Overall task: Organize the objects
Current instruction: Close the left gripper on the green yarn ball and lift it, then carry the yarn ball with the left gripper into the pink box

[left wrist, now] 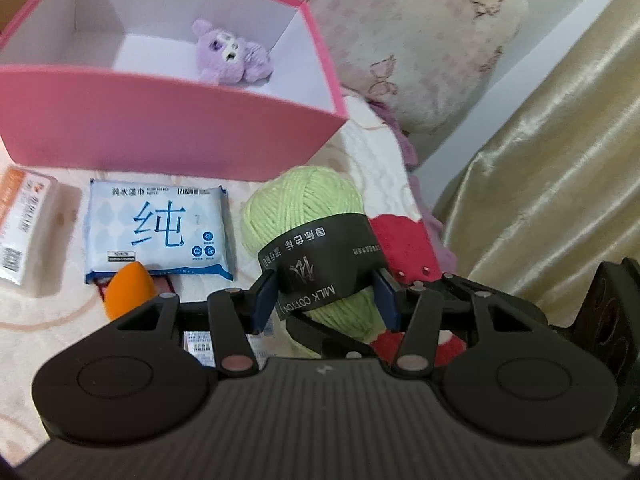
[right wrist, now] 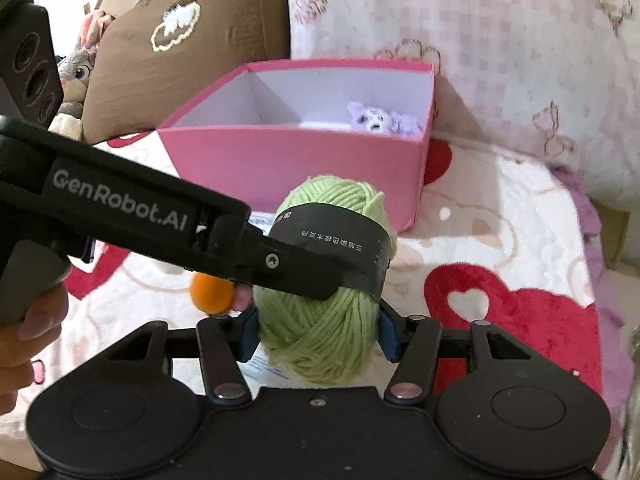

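Observation:
A light green yarn ball with a black paper band is gripped by both grippers at once. My left gripper is shut on it, its blue pads pressing on the band at either side. My right gripper is shut on the ball's bare near end. In the right wrist view a left gripper finger crosses the ball's middle from the left. Behind the ball stands the open pink box, with a purple plush toy lying inside it.
On the heart-patterned blanket lie a blue-white wet wipes pack, an orange egg-shaped sponge and an orange-white packet. Pillows and a brown cushion stand behind; a gold curtain hangs at right. A hand holds the left gripper's handle.

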`<state>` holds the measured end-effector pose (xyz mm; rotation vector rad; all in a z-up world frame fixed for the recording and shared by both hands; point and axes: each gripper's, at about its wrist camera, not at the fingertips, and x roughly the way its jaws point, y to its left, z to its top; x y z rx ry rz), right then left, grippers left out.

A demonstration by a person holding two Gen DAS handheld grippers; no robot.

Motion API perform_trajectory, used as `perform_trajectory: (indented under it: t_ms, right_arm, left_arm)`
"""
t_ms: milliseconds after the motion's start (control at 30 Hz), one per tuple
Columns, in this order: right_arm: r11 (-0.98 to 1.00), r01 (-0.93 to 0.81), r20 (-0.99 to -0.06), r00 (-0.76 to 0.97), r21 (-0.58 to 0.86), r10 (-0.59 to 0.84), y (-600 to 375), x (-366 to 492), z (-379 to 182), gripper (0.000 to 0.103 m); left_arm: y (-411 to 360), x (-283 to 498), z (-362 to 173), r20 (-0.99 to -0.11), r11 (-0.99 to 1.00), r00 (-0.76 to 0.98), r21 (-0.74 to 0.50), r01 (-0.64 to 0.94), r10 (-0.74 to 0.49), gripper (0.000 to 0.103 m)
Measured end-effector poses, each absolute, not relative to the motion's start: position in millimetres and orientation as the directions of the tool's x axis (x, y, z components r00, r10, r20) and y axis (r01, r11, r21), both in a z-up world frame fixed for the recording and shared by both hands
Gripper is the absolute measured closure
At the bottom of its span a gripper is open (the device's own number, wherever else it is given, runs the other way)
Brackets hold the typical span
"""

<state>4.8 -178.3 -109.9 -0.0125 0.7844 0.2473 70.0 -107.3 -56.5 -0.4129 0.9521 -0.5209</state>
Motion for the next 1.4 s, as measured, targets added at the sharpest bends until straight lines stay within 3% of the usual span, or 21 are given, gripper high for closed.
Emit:
perform_trajectory:
  t_ms: [433, 700, 900, 1167, 1400]
  right_arm:
    - [0.959, -0.252, -0.656, 0.704, 0.127, 0.272, -152.6, -5.9, -14.2, 0.042]
    - [0.964, -0.225, -0.625, 0.734, 0.144, 0.265, -146.6, 27.2, 13.8, 0.042]
    - [0.972, -0.186, -0.633, 0.737, 0.146, 0.236, -143.6, 66.5, 11.6, 0.042]
    - [0.966, -0.097, -0.697, 0.675, 0.239, 0.241, -153.4, 130.4, -27.8, 0.042]
    - [0.989, -0.024, -0.763, 0.633, 0.149, 0.13, -153.6, 171.6, -56.8, 0.042]
  left_arm:
    - [-88.9, 57.6, 63.0, -0.698, 0.838, 0.465, -0.427, 0.34, -0.544, 0.051]
    - [-80.3, 96.0, 98.5, -0.686, 0.838, 0.485, -0.406, 0.364, -0.543, 0.05]
    - [-78.2, 142.1, 96.9, -0.685, 0.84, 0.486, -0.418, 0.347, -0.542, 0.05]
    - [-81.1, 218.7, 55.1, -0.729, 0.847, 0.433, -0.46, 0.266, -0.531, 0.049]
    - [-74.2, 262.8, 10.2, -0.698, 0.788, 0.381, -0.591, 0.172, -0.606, 0.049]
